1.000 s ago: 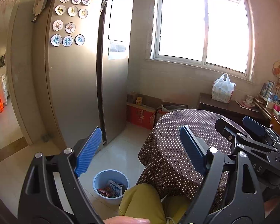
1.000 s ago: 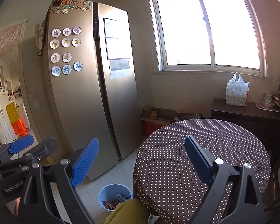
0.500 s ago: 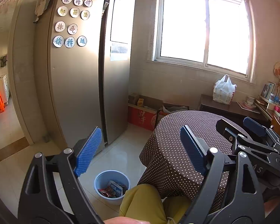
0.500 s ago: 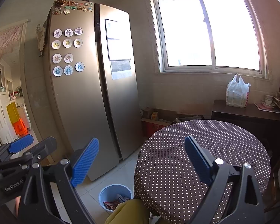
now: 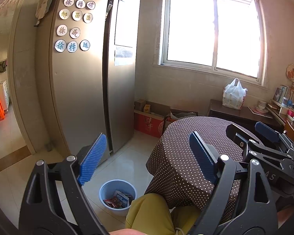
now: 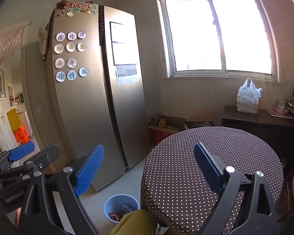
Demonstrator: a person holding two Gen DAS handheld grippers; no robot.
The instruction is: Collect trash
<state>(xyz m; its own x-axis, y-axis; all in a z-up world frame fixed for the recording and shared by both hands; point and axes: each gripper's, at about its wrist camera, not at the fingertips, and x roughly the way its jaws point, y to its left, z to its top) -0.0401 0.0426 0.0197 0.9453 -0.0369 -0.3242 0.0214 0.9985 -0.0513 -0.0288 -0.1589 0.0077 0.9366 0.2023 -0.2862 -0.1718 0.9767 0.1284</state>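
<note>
A light blue bin (image 5: 107, 192) stands on the floor left of the round table, with several wrappers (image 5: 117, 199) lying inside it; it also shows in the right wrist view (image 6: 115, 202). My left gripper (image 5: 147, 156) is open and empty, held well above the bin. My right gripper (image 6: 149, 168) is open and empty, above the table's left edge. The right gripper's fingers (image 5: 268, 135) show at the right of the left wrist view. The left gripper's fingers (image 6: 21, 153) show at the left of the right wrist view.
A round table with a brown dotted cloth (image 6: 215, 156) fills the right. A tall steel fridge (image 5: 84, 78) stands left. Cardboard boxes (image 5: 149, 117) sit under the window. A dark side table (image 6: 264, 117) bears a white plastic bag (image 6: 248, 98). A yellow-trousered knee (image 5: 147, 213) is below.
Both views have drifted slightly, with the bin and table shifting a little in frame. Both grippers stay open and empty.
</note>
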